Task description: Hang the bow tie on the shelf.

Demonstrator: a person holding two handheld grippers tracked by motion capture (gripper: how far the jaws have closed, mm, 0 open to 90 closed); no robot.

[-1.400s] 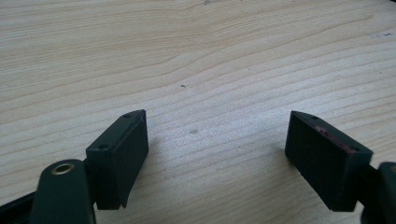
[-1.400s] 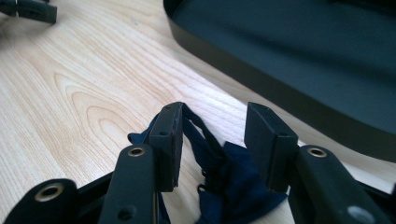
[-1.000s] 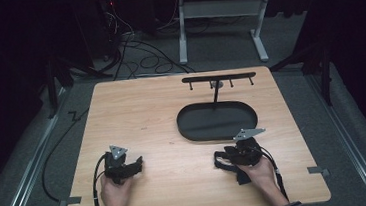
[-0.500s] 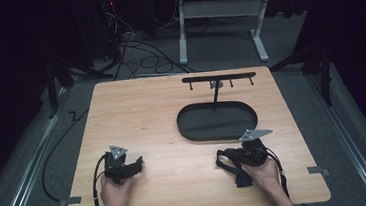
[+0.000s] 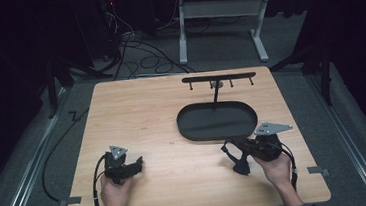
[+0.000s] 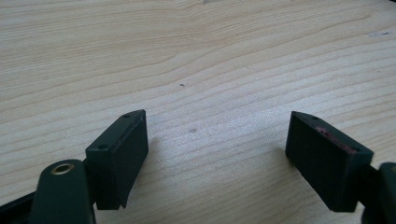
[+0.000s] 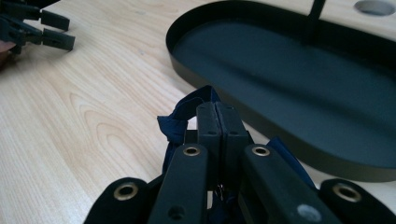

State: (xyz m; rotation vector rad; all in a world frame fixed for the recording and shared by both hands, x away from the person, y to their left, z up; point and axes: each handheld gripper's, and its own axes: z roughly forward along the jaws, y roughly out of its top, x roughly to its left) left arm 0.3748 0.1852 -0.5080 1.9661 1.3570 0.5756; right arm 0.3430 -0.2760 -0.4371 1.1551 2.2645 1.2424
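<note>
A: Dark blue fabric strap [image 7: 180, 119], that's what the right hand-held gripper [image 7: 217, 114] is pinching; its jaws have just been closing and now stand pressed together with the cloth bunched around the tips.

B: Where does it sit on the tabletop [image 5: 162, 115]?

A: At about five o'clock, just beside the near rim of the black oval tray [image 5: 218, 121]. From above, the strap [image 5: 238, 161] dangles below the right hand-held gripper [image 5: 235, 153], barely clear of the wood.

B: And the other one?

A: The left hand-held gripper [image 5: 137, 164] rests at about seven o'clock, jaws spread wide over bare wood, nothing between them.

B: So how should the lift go?

A: I'd say slowly and straight up, keeping the pinch firm, since only a fold of cloth is caught and could slip. The hook rack [image 5: 219, 78] stands over the tray at one o'clock; the strap probably needs to hang free before moving that way.
</note>
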